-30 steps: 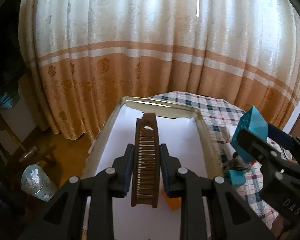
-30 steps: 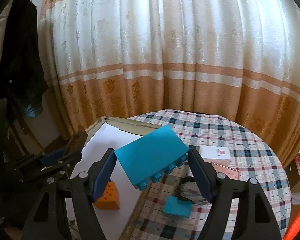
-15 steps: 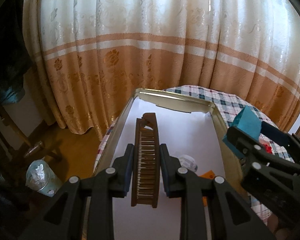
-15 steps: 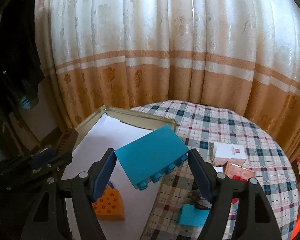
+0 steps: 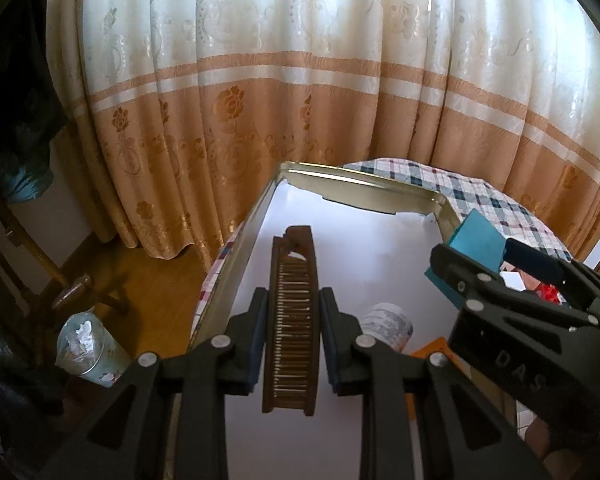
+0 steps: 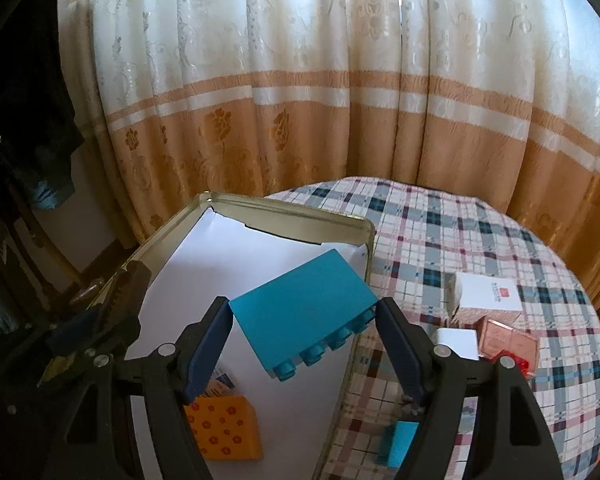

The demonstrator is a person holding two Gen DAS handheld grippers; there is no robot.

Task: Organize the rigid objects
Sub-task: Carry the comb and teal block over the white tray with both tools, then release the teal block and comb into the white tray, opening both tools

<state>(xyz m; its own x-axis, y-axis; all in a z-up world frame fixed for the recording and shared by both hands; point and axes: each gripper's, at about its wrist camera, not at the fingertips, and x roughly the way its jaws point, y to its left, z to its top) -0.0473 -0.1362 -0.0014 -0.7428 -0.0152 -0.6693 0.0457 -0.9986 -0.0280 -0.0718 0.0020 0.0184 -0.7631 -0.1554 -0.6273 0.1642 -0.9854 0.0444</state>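
Left hand-held gripper (image 5: 292, 344) clamps our comb (image 5: 291, 320); right hand-held gripper (image 6: 304, 344) pinches the blue brick (image 6: 300, 312). Both hover over the tin (image 6: 288, 216) at 12 o'clock. Step: carrying in. Next, we judge: lower, release beside the orange block (image 6: 224, 432).

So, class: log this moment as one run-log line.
left tool: holds comb | right tool: holds blue brick | both above tin tray
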